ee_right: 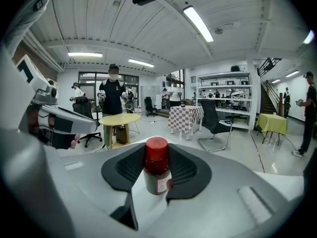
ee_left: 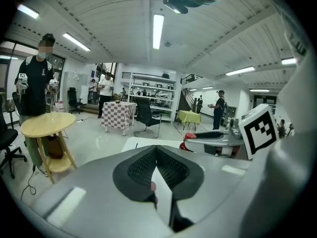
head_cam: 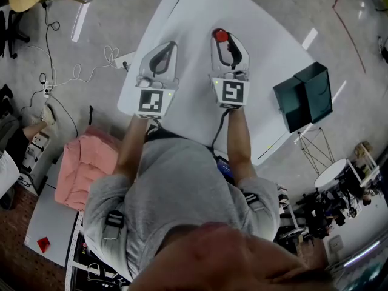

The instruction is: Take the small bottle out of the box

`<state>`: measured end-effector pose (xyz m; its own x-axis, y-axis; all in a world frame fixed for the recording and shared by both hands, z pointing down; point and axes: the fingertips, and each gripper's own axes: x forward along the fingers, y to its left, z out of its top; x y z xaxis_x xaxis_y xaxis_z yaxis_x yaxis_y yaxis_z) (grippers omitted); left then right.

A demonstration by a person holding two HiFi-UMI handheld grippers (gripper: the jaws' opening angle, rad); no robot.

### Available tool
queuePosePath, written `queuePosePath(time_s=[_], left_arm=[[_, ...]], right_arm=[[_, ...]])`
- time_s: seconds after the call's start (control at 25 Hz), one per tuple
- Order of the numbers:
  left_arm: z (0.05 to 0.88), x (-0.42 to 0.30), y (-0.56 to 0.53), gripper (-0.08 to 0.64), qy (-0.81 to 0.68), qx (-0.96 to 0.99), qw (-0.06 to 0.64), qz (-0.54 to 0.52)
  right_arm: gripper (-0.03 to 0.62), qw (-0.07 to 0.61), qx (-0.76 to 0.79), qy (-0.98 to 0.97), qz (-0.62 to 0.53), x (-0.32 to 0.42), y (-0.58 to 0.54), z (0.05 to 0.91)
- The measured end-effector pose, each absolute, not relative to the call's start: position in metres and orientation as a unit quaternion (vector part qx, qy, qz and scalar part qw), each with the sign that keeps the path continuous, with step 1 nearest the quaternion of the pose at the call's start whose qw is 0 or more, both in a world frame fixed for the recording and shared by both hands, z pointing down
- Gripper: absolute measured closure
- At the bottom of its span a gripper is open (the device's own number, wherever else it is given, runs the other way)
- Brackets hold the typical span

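Bottle (ee_right: 157,170), small with a red cap, is upright and out of the box, clamped between the pads of the right hand-held gripper (ee_right: 157,155) over the white bench (head_cam: 267,53). Dark green box (head_cam: 305,96) sits near the bench's right edge, well apart from it. Left hand-held gripper (ee_left: 156,152) has its jaws together with nothing between them, just beside the right one.

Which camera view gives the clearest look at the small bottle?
The right gripper view: the bottle stands upright, clamped in the right gripper, its whole body and label visible. The head view shows only its red cap; the left gripper view shows just a sliver of that cap.
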<state>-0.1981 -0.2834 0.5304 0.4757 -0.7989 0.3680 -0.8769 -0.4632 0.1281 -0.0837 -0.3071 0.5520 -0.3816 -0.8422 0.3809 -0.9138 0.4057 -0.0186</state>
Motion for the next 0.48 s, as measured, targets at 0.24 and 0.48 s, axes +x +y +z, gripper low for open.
queuePosePath(time_s=[0.24,0.48], left_arm=[[0.544,-0.200,-0.288,0.548,-0.495,0.843,0.164,0.131],[0.548,-0.199,-0.290,0.548,-0.492,0.844,0.168,0.131]], right_arm=[[0.453,0.164,0.530,-0.824,0.115,-0.087,-0.315,0.564],[0.453,0.165,0.530,-0.824,0.118,-0.089,-0.316,0.571]])
